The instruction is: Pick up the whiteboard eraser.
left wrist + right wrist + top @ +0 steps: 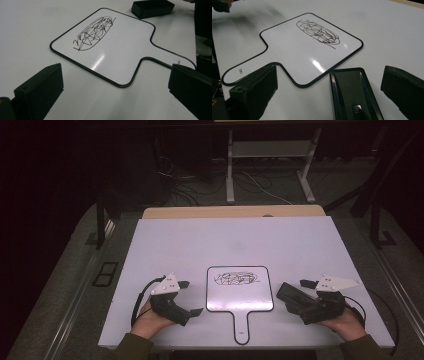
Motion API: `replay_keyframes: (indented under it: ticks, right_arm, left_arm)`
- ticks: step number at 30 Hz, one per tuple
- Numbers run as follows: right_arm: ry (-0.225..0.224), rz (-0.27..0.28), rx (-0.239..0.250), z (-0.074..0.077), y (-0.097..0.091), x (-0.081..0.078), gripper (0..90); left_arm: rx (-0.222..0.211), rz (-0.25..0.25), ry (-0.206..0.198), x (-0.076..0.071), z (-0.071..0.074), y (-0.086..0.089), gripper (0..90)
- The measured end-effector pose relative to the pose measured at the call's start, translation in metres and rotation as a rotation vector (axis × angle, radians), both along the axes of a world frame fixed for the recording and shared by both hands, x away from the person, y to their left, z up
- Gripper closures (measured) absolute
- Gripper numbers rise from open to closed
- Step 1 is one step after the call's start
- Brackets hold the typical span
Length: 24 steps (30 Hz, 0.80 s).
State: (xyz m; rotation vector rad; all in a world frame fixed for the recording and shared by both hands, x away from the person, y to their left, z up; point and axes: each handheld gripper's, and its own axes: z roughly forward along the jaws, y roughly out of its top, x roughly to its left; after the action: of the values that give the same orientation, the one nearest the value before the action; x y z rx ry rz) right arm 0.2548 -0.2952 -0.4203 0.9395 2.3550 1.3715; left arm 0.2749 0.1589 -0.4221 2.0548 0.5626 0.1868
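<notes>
Between both released tongs, lying flat: stiff, light, slippery white paddle-shaped whiteboard (240,292) (probably best gripping its narrow handle).

Between my left jaws lies bare table (105,105), open room ahead until the whiteboard paddle (120,52) lying flat just beyond them. Between my right jaws the black eraser (352,92) blocks the gap, with the paddle's edge just past its far end.
</notes>
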Motion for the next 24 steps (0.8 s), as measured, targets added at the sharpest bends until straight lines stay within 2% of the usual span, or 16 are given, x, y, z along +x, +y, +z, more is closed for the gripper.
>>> replay_keyframes:
  ticks: [7, 10, 15, 18, 24]
  right_arm:
    - [0.005, 0.006, -0.004, 0.0005, -0.0001, 0.0, 0.0]
    - [0.006, 0.007, -0.009, 0.0013, -0.0008, 0.0003, 0.0]
    - [0.01, 0.004, -0.008, 0.004, -0.0017, 0.0009, 0.0]
    - [0.001, 0.0, -0.026, 0.0054, -0.0026, 0.002, 0.0]
    - [0.037, 0.022, -0.046, 0.0043, -0.0059, 0.0078, 0.0]
  left_arm:
    - [0.003, -0.004, 0.008, -0.0011, 0.0, -0.0006, 0.0]
    - [0.004, 0.013, 0.021, -0.0003, -0.0014, 0.0018, 0.0]
    - [0.018, 0.018, 0.016, -0.001, -0.0014, 0.0027, 0.0]
    - [0.019, 0.021, 0.009, -0.0018, -0.0013, 0.0025, 0.0]
    - [0.013, 0.012, 0.01, -0.0022, -0.0014, 0.0023, 0.0]
